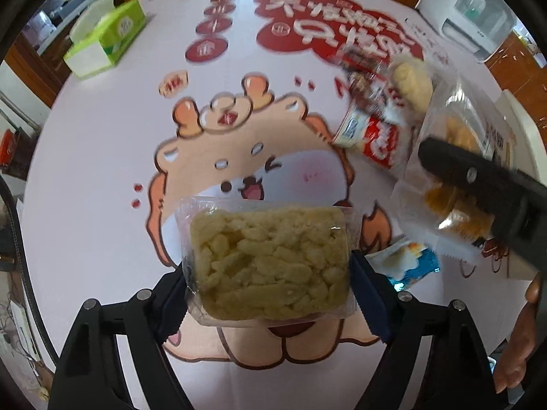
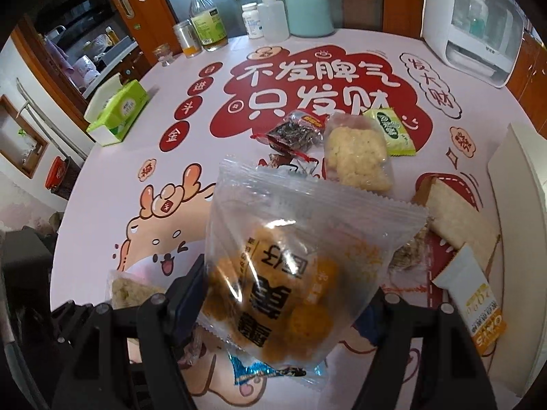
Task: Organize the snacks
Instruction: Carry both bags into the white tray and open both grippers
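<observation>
Left gripper (image 1: 268,283): clamped on clear-wrapped pale puffed-rice cake (image 1: 270,263), lifted over near table | right gripper (image 2: 287,307): clamped on clear bag of golden-brown balls (image 2: 290,273) | hold both level, squeeze gently, carry toward white box (image 2: 519,184) far right.

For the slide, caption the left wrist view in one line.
Left tool grips a clear pack of puffed yellow snack above the cartoon tablecloth.
</observation>
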Motion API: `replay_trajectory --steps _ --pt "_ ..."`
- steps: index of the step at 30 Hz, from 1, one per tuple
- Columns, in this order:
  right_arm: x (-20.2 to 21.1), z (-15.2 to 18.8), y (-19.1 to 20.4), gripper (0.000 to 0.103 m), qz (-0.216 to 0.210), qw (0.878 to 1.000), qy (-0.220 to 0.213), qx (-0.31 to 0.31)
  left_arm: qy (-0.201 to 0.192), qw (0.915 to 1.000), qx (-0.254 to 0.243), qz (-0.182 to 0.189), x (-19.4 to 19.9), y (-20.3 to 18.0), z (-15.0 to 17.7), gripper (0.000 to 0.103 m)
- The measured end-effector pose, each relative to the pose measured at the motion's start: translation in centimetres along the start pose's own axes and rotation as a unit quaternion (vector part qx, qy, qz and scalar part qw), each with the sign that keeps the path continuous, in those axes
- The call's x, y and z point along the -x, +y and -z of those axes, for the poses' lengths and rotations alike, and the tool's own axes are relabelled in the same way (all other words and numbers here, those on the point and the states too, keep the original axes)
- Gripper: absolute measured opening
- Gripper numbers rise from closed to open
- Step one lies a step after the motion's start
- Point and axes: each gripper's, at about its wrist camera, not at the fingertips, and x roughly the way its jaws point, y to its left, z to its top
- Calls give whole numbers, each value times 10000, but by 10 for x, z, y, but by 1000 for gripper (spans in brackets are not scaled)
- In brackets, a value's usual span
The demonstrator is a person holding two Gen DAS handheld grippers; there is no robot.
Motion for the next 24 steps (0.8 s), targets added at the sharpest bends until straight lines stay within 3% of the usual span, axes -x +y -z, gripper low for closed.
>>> replay_trajectory --steps 12,24 --pt "75 10 -23 74 -119 9982 -575 142 -815 9965 -151 -105 84 -28 -13 83" --pt "152 25 -104 74 -91 9940 -1093 19 -1244 9912 -446 66 137 -130 -14 83"
